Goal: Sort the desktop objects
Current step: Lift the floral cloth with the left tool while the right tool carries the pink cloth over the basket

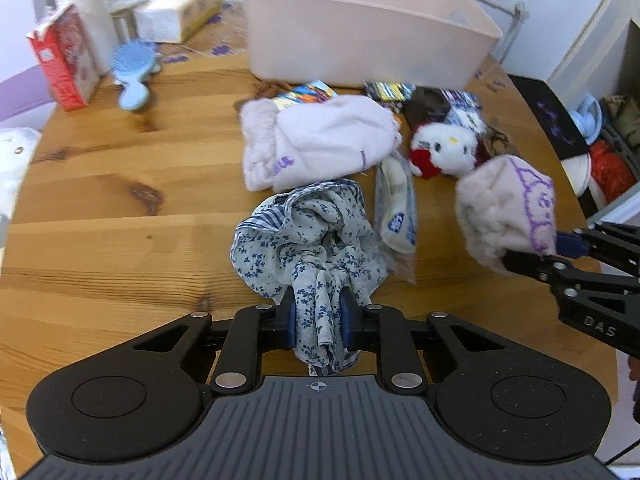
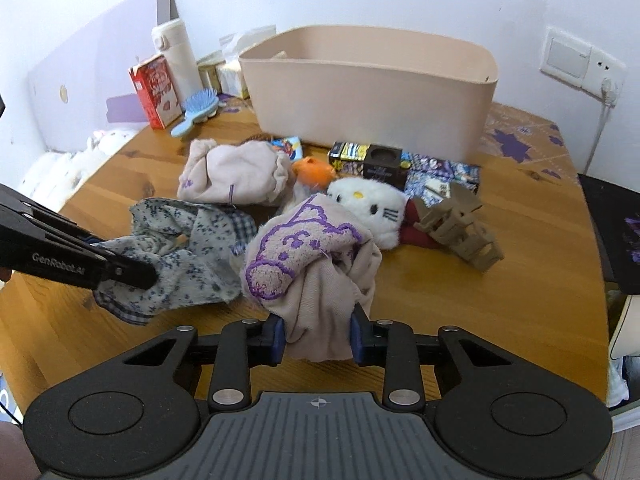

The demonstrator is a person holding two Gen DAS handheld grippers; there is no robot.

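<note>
Crumpled blue-floral cloth [image 1: 308, 236] – pale purple-stitched cloth [image 2: 304, 256]

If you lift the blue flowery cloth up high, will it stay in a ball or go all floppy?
Probably floppy. The flowery cloth is thin and crumpled, and its loose end already droops below the left gripper, whose jaws pinch it. It looks light, since one small pinch holds the whole bundle. It may unfold as it rises, trailing toward the table.

Left claw [image 1: 318, 320] and right claw [image 2: 318, 338] both clamped tight, angled downward
</note>
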